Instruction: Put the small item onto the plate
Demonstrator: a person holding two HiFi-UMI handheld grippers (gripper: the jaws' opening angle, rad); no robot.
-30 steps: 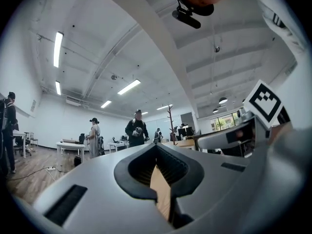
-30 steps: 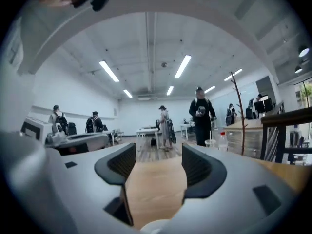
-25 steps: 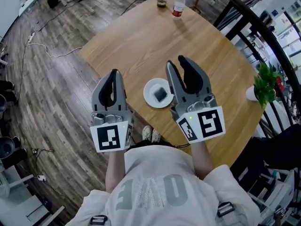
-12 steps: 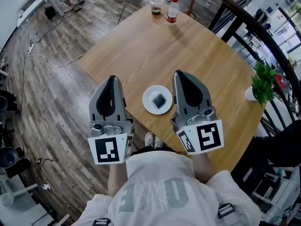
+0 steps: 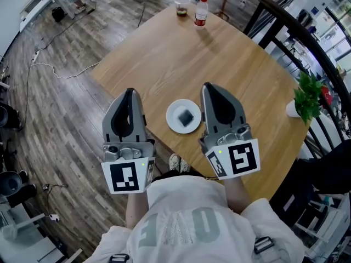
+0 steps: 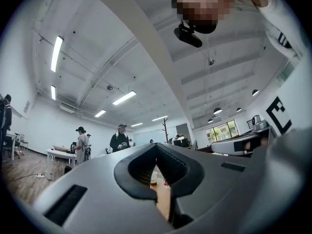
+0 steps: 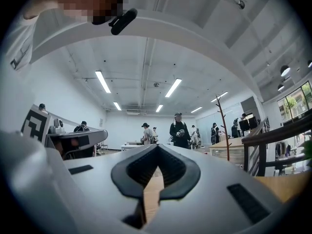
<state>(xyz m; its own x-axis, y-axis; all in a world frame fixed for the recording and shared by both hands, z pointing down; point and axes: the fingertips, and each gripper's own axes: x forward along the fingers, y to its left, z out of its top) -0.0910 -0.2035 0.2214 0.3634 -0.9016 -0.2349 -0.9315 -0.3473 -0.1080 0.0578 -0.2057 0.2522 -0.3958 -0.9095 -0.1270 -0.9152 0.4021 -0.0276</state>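
Observation:
A white plate (image 5: 176, 124) lies near the front edge of the wooden table (image 5: 164, 53), and a small dark square item (image 5: 187, 115) rests on it. My right gripper (image 5: 209, 86) is held just right of the plate with its jaws shut and nothing between them. On the plate's left, my left gripper (image 5: 129, 91) hovers over the table's edge, also shut and empty. Both gripper views look up along the closed jaws into the room, the left gripper (image 6: 156, 146) and right gripper (image 7: 157, 146) showing only a thin gap.
A bottle with a red label (image 5: 201, 12) and a cup (image 5: 181, 7) stand at the table's far end. A potted plant (image 5: 306, 100) sits at the right edge, by a dark railing (image 5: 307, 37). A cable (image 5: 60, 70) runs over the wooden floor on the left.
The right gripper's jaws, open beside the plate a second ago, have shut with nothing in them. Both grippers have shifted only slightly; the item stays on the plate.

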